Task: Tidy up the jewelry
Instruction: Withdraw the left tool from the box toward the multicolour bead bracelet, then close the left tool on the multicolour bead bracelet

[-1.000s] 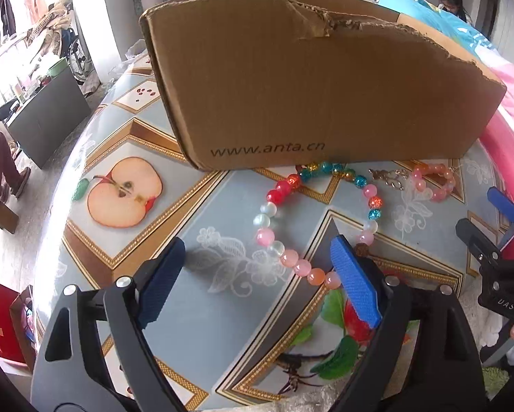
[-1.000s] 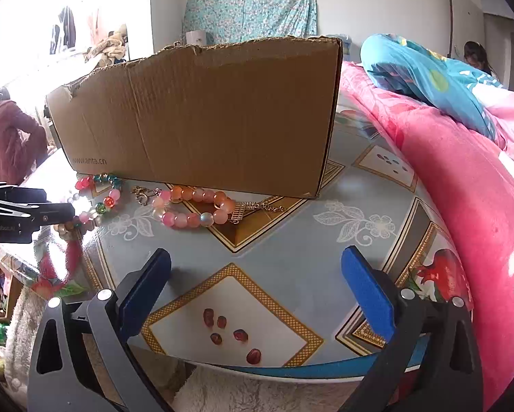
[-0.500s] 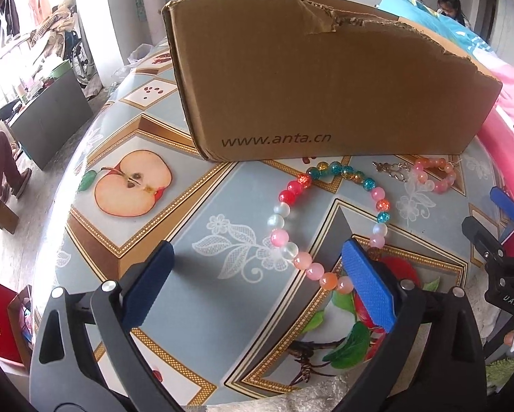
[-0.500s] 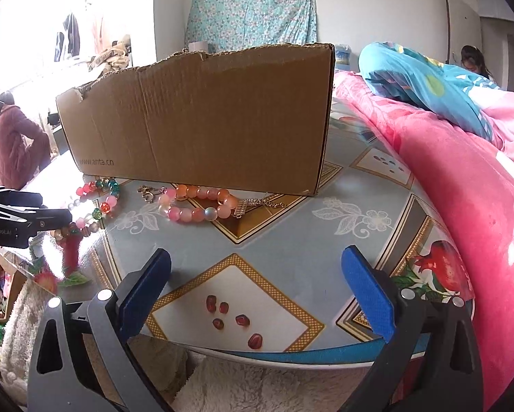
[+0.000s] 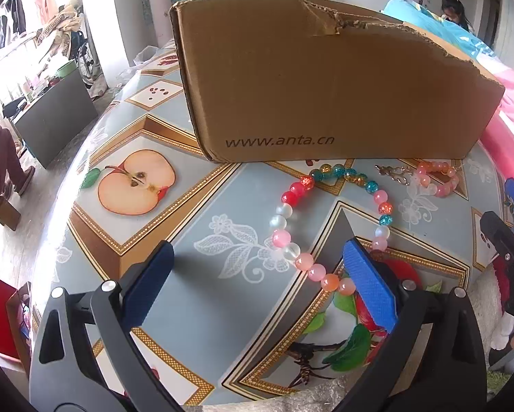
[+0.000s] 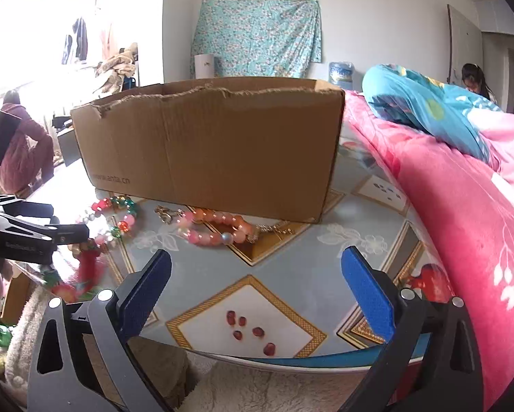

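Nearest me, the left gripper [image 5: 257,281] and the right gripper [image 6: 257,285] both hang with jaws wide apart and nothing between them. Beyond them, in front of the cardboard box [image 5: 325,79], the multicoloured bead bracelet [image 5: 329,223] lies on the table [image 5: 195,295], the pink bracelet [image 6: 219,228] touching the box's foot. Neither piece looks put away, so I'd judge the organizing barely begun.

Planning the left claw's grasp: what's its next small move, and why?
Probably ease the left claw forward and right over the multicolour bead bracelet. Its jaws are open and empty; only the right pad is near the closest beads, and the bracelet lies flat before the cardboard box.
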Action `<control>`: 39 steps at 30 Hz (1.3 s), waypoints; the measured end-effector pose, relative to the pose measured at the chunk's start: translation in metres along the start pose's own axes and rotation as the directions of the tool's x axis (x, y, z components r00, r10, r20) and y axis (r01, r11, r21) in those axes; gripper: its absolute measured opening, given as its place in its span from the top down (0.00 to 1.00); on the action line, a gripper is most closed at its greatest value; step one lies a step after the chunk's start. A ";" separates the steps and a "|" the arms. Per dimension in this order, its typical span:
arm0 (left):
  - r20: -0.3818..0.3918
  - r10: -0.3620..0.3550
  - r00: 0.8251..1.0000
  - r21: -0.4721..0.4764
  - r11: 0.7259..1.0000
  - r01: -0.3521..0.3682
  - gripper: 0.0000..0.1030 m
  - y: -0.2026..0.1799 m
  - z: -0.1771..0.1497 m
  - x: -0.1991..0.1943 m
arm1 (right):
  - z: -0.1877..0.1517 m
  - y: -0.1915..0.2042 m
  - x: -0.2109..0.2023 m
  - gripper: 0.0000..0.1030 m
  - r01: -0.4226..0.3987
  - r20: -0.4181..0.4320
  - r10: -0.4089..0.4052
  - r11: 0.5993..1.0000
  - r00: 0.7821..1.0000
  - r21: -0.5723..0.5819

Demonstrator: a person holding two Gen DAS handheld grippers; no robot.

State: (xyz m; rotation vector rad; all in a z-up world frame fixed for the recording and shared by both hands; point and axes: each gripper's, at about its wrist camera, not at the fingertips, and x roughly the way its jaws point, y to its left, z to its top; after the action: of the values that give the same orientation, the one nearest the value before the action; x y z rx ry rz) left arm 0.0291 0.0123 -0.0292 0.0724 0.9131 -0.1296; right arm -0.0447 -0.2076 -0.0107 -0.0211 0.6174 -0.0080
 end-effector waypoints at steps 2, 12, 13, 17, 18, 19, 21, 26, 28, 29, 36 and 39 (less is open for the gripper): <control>0.000 0.001 1.000 -0.001 1.000 -0.001 0.07 0.000 0.000 0.000 | 0.010 0.009 -0.004 0.06 -0.048 0.009 0.048 0.999 0.999 -0.017; 0.037 -0.011 0.999 0.013 1.000 0.011 0.07 0.001 -0.003 -0.001 | 0.053 0.046 0.012 0.19 -0.312 -0.097 0.309 0.950 0.946 -0.013; 0.044 -0.014 0.999 0.017 1.000 0.013 0.07 0.001 -0.003 -0.002 | 0.053 0.048 0.016 0.23 -0.332 -0.115 0.330 0.943 0.937 0.000; 0.063 -0.053 0.997 0.016 0.999 0.052 0.07 0.005 -0.004 -0.007 | 0.054 0.056 0.031 0.32 -0.385 -0.194 0.384 0.922 0.903 0.037; 0.076 -0.068 0.995 0.013 0.998 0.067 0.08 0.007 -0.004 -0.010 | 0.053 0.057 0.035 0.33 -0.394 -0.208 0.395 0.918 0.895 0.046; 0.090 -0.078 0.993 0.014 0.997 0.077 0.08 0.008 -0.004 -0.013 | 0.053 0.058 0.038 0.35 -0.401 -0.222 0.403 0.914 0.888 0.056; 0.106 -0.094 0.990 0.022 0.996 0.092 0.08 0.010 -0.003 -0.016 | 0.053 0.059 0.044 0.37 -0.415 -0.246 0.419 0.907 0.874 0.074; 0.102 -0.135 0.985 0.009 0.991 0.135 0.33 0.016 0.005 -0.014 | 0.052 0.065 0.056 0.46 -0.432 -0.287 0.444 0.896 0.849 0.106; 0.099 -0.150 0.984 0.018 0.989 0.149 0.45 0.017 0.007 -0.012 | 0.053 0.067 0.060 0.48 -0.431 -0.300 0.442 0.896 0.845 0.108; 0.098 -0.152 0.983 0.026 0.988 0.151 0.46 0.016 0.008 -0.012 | 0.053 0.068 0.061 0.51 -0.428 -0.308 0.440 0.897 0.844 0.109; 0.070 -0.143 0.987 0.073 0.988 0.138 0.64 0.008 0.013 -0.001 | 0.047 0.070 0.072 0.62 -0.404 -0.345 0.419 0.907 0.840 0.117; 0.068 -0.131 0.989 0.097 0.988 0.124 0.71 0.002 0.015 0.002 | 0.046 0.072 0.073 0.67 -0.396 -0.354 0.405 0.913 0.843 0.101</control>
State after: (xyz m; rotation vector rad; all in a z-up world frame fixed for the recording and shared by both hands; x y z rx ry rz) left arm 0.0426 0.0125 -0.0214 0.0943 0.8375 -0.2920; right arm 0.0410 -0.1355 -0.0173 0.1380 0.9912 0.3976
